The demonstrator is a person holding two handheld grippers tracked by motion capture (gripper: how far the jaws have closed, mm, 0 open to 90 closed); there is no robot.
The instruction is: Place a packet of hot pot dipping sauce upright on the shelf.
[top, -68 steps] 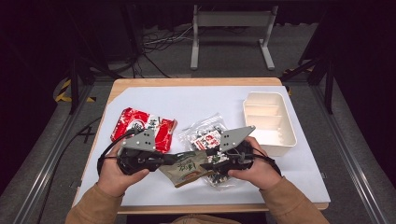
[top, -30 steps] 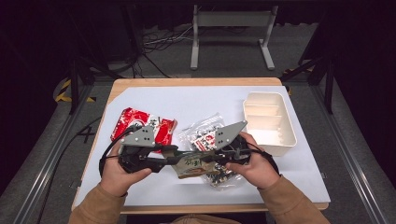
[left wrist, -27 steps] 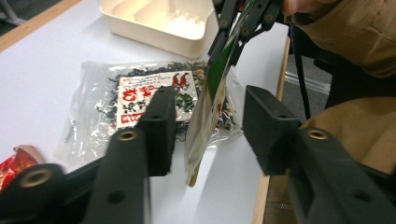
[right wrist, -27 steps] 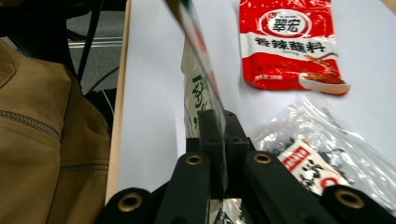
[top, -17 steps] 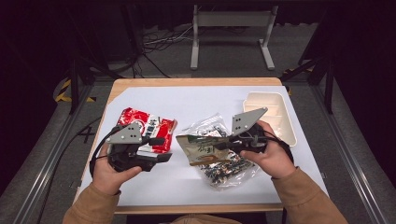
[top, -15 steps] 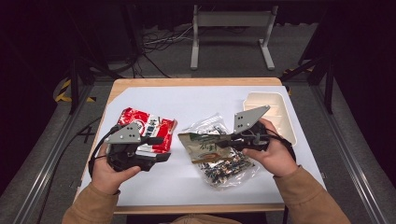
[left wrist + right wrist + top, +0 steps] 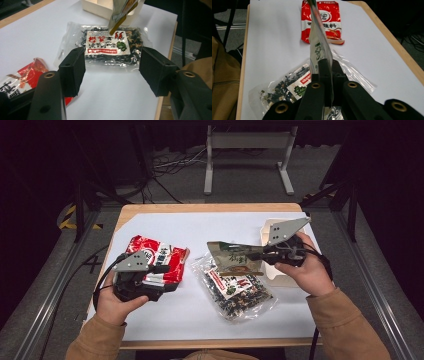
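The room is dark, with a grey floor, black cables (image 7: 165, 167) on it far behind the table, and a grey metal stand (image 7: 248, 150) at the back. The table (image 7: 200, 208) has a light wooden edge and a white sheet (image 7: 200, 310) over its top. A white tray (image 7: 274, 270) sits on the right side.

The right gripper (image 7: 260, 254) is pressed together, pinching one edge of a green packet (image 7: 235, 259). It holds the packet up in the air, above the middle of the table, just left of the tray.

Under the packet lies a clear bag (image 7: 235, 290) with dark bits inside.

The left gripper (image 7: 172, 277) is at the near left. Its jaws have just been opening and are spread apart, with nothing between them. A red packet (image 7: 165, 257) lies flat under it.
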